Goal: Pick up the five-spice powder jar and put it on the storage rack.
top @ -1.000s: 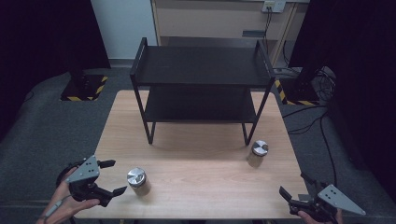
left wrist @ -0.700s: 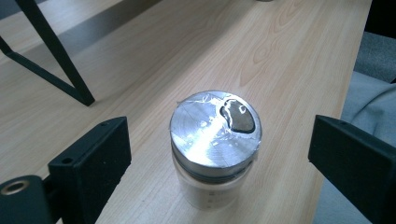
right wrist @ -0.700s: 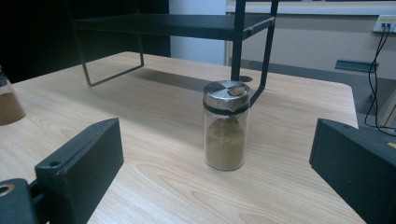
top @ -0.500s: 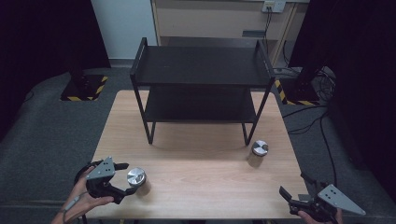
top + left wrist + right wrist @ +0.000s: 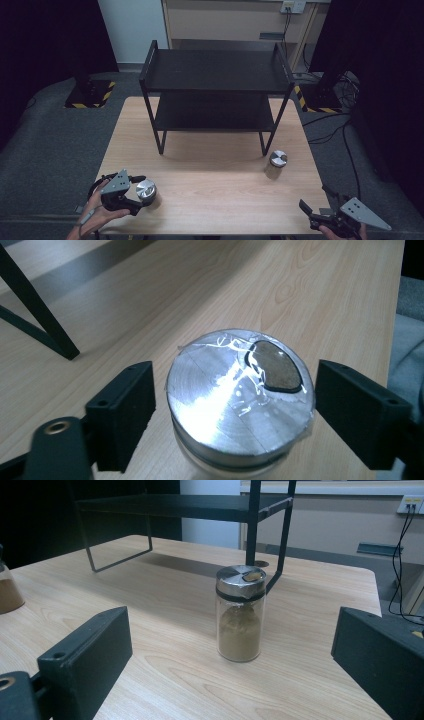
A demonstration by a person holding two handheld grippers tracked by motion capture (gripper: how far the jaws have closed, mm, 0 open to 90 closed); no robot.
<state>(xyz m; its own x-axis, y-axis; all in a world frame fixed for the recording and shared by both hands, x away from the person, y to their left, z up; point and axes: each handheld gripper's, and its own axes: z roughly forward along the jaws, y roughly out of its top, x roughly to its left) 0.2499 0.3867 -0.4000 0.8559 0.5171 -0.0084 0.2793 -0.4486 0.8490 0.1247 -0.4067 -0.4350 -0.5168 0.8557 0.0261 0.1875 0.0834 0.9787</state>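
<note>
Left claw point(image 5: 136, 192) | you are holding it spread around the near-left spice jar point(image 5: 146, 190), pads not touching | right claw point(image 5: 320, 212) is sitting wide at the bench point(image 5: 215, 170) front-right edge | second jar point(image 5: 278, 159) is standing by the black rack point(image 5: 215, 95) leg, nothing between.

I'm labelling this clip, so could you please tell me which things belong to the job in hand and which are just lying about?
In the job:
- left gripper, fingers either side of the near jar
- right gripper, open, facing the far jar

Lying about:
- shelf
- table
</note>
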